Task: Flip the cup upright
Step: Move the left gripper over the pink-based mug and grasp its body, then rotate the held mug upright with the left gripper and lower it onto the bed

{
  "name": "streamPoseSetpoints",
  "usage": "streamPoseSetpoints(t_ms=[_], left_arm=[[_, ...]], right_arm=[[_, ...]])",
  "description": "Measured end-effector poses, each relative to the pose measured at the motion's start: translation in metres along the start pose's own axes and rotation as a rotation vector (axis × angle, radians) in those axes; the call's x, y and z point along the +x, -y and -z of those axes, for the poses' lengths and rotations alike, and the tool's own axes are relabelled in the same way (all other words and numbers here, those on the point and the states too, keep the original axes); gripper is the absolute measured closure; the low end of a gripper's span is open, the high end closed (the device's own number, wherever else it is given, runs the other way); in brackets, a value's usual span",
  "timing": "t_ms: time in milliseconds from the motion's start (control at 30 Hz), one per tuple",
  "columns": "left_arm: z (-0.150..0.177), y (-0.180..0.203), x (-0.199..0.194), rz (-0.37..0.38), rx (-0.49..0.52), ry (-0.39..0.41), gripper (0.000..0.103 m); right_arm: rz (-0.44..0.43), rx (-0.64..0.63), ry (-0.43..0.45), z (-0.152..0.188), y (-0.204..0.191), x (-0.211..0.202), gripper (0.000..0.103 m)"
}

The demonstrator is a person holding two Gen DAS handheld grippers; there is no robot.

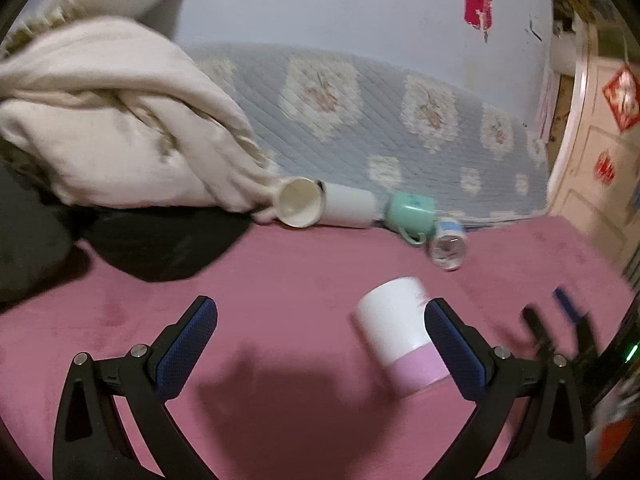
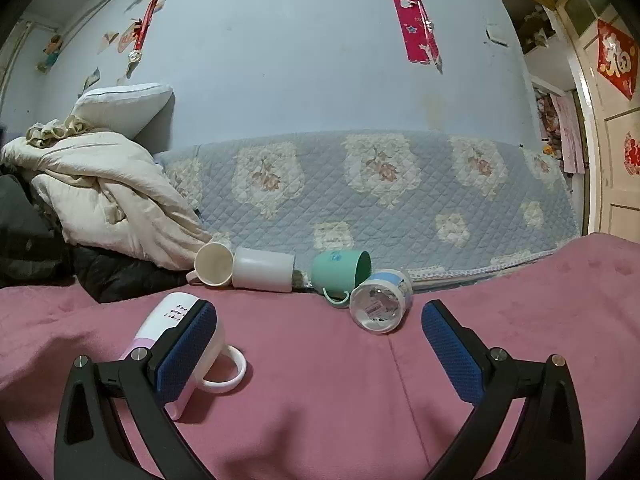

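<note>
A white and pink mug lies on its side on the pink blanket, just inside my left gripper's right finger. It also shows in the right wrist view, handle toward the camera, partly hidden behind my right gripper's left finger. My left gripper is open and empty. My right gripper is open and empty. The other gripper shows blurred at the right edge of the left wrist view.
Several other cups lie on their sides at the back: a cream mug, a white cup, a green mug and a clear blue-banded cup. A cream duvet, dark clothing and a quilted cover lie behind.
</note>
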State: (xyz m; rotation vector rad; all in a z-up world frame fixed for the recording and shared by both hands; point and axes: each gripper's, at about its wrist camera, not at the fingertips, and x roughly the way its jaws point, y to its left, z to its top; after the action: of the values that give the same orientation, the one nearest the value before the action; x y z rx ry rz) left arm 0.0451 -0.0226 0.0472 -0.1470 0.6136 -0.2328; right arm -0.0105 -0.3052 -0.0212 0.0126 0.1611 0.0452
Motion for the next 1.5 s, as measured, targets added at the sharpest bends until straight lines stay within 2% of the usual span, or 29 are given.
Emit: streamPoseSetpoints(t_ms=[167,233,467,533,700,833,867,967,1067,1133,1200,1300,1367,1500], left_arm=[[-0.026,0.000,0.050,0.093,-0.144,-0.271,0.001],[-0.027,0.004,0.066,0.157,-0.176,-0.339,0.001],[-0.026,0.016,0.122,0.293,-0.286,-0.490,0.001],[-0.020,0.017,0.141,0.300,-0.314,-0.544,0.002],[-0.006,0.017,0.170,0.297,-0.336,-0.609,0.002],[0.007,0.015,0.180,0.344,-0.352,-0.659,0.017],[0.007,0.014,0.179,0.339,-0.347,-0.647,0.025],[0.005,0.012,0.174,0.340,-0.337,-0.584,0.026],[-0.002,0.022,0.157,0.326,-0.227,-0.503,0.026],[-0.009,0.032,0.141,0.265,-0.134,-0.416,0.026],[-0.015,0.038,0.116,0.175,-0.045,-0.287,0.026],[-0.017,0.047,0.090,0.057,0.088,-0.140,0.026],[-0.015,0.045,0.077,0.026,0.119,-0.068,0.026],[-0.009,0.046,0.068,-0.013,0.194,0.008,0.026]], right_arm=[[0.018,0.016,-0.017,0.000,0.004,0.001,0.000],[0.024,0.013,-0.017,0.000,0.004,0.001,0.000],[0.039,0.017,-0.006,0.000,0.004,-0.002,0.000],[0.039,0.037,0.016,0.001,0.007,-0.008,0.000],[0.038,0.042,0.009,0.001,0.007,-0.008,0.000],[0.045,0.052,0.017,0.000,0.011,-0.009,0.000],[0.046,0.060,0.021,-0.001,0.013,-0.010,0.000],[0.041,0.081,0.017,0.000,0.019,-0.009,0.000],[0.045,0.100,0.006,0.000,0.024,-0.006,0.000],[0.050,0.111,0.006,0.000,0.027,-0.007,0.000],[0.052,0.122,0.011,0.000,0.030,-0.008,0.000],[0.055,0.124,0.008,0.000,0.031,-0.007,0.000],[0.055,0.120,0.003,-0.001,0.030,-0.006,0.000],[0.056,0.118,0.003,-0.001,0.029,-0.006,0.000]])
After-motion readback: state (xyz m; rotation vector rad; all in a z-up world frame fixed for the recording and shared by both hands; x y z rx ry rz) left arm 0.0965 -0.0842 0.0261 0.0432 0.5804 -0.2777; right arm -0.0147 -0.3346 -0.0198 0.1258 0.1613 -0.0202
